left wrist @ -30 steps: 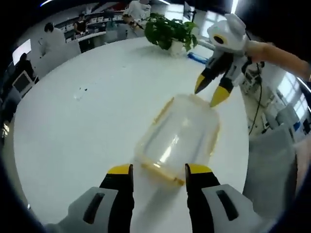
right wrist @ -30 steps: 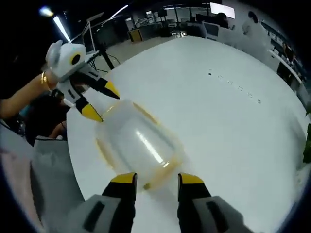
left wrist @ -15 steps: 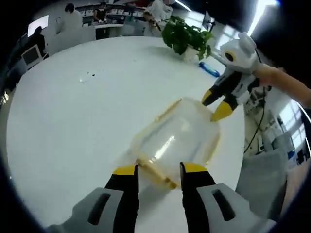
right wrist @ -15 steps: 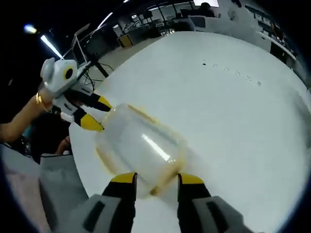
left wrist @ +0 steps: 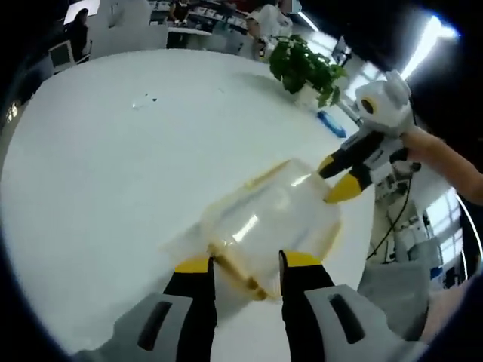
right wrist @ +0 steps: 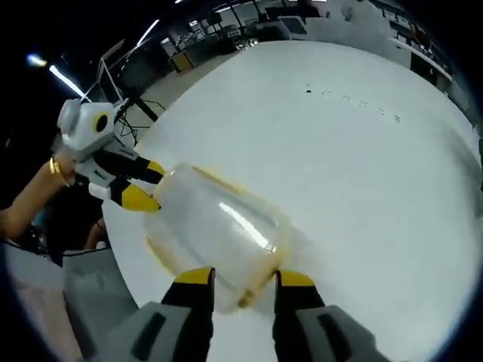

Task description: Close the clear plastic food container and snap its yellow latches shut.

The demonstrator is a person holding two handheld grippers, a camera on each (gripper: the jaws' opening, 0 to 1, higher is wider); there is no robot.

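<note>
**Both grippers at opposite ends of the clear container**

In the left gripper view, my left gripper (left wrist: 243,264) comes up from the bottom centre with its jaws parted, the yellow tips straddling the near end of the clear plastic container (left wrist: 272,222). That container sits on the white table (left wrist: 113,166) just right of centre frame, its near yellow latch (left wrist: 240,273) lying between my jaw tips. I cannot tell whether the tips touch it. At the container's far end, right of centre, the right gripper (left wrist: 338,175) reaches in, its yellow tips spread and set against the container's edge; a hand (left wrist: 426,147) holds it at the right edge. A potted plant (left wrist: 308,69) stands at the top of the frame.

In the right gripper view, my right gripper (right wrist: 238,277) rises from the bottom centre, jaws apart around the container's (right wrist: 215,226) near rim. The left gripper (right wrist: 143,185) comes in from the left middle, tips open at the container's far end, held by a hand (right wrist: 62,162) wearing a gold bracelet (right wrist: 54,167).
</note>
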